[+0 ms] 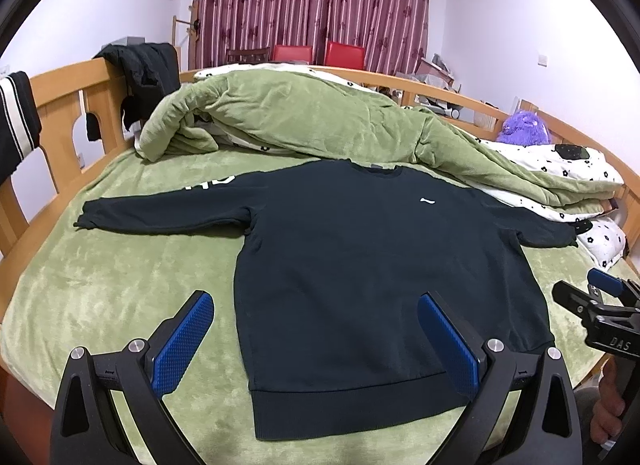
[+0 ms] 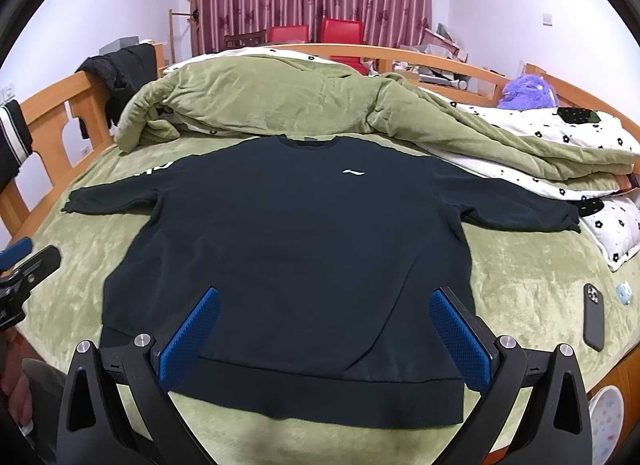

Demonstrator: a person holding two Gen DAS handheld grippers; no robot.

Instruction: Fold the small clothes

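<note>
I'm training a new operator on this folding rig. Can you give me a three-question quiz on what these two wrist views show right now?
1. True or false: the dark sweatshirt lies flat with both sleeves spread out.
2. Which is shut on fabric: A) left gripper, B) right gripper, C) neither?
3. Fill in: on the green bedspread, the black phone lies to the sweatshirt's ____ side in the right wrist view.

Key: 1 true; 2 C, both stand open above the hem; 3 right.
</note>
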